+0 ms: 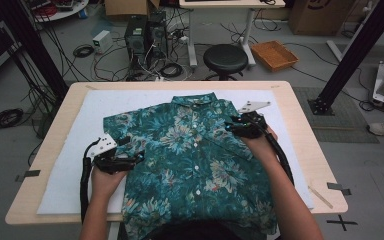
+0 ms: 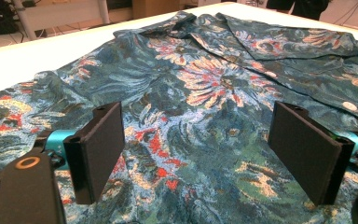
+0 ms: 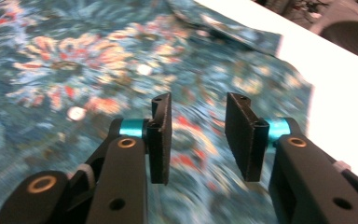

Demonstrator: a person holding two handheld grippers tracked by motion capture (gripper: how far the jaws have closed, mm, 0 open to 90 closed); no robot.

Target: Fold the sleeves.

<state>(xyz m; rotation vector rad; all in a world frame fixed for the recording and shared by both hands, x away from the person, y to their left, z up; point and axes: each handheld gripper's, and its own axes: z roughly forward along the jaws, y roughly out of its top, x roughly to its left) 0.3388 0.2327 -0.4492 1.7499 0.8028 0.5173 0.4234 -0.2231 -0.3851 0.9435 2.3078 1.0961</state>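
Teal floral shirt (image 1: 190,155) flat on my desk (image 1: 300,130); left hand-held gripper (image 2: 196,154) wide, right hand-held gripper (image 3: 198,140) partly open, both empty.

Teal floral short-sleeved shirt (image 1: 190,155) lies flat at frame centre on the white foam sheet (image 1: 70,165), which covers the pale wooden table (image 1: 310,145). Left gripper (image 1: 130,161) sits at the shirt's left edge, right gripper (image 1: 236,126) at its upper right; round black stool (image 1: 225,57) behind the table.
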